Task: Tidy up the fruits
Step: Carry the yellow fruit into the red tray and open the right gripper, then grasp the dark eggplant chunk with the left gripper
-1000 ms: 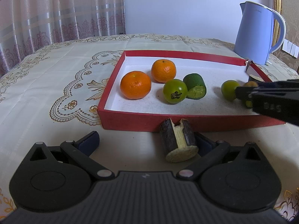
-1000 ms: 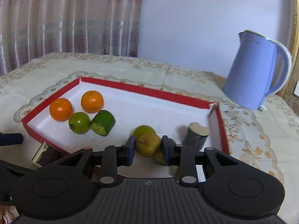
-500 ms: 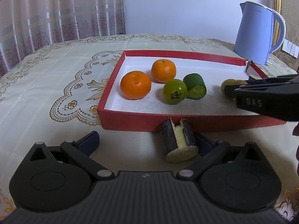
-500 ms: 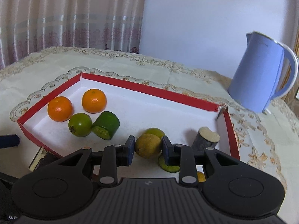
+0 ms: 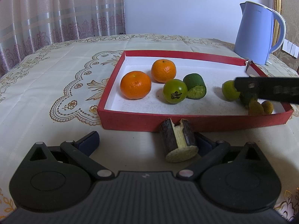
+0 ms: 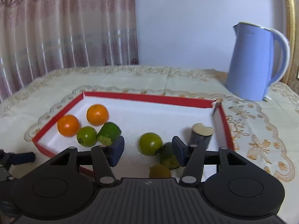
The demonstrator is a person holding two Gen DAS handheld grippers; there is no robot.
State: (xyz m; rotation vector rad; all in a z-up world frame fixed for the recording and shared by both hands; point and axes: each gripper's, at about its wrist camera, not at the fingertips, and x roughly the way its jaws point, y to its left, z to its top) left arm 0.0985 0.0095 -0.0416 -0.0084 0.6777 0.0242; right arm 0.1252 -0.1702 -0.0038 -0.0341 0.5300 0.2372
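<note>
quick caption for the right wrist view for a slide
Right gripper opening over a red tray of oranges and green fruit, nothing between its jaws.

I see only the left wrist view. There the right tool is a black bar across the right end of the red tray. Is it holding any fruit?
Observer: No. In the right wrist view the right tool is opening and its pads press on nothing. The yellowish fruit lies in the tray below them.
Operator: What is behind the bar, near the right wall?
Observer: A brown cut piece stands upright there, pale cut face up, close to that wall.
Operator: Does the round green fruit touch a pad?
Observer: No. The green fruit sits apart from both pads.
</note>
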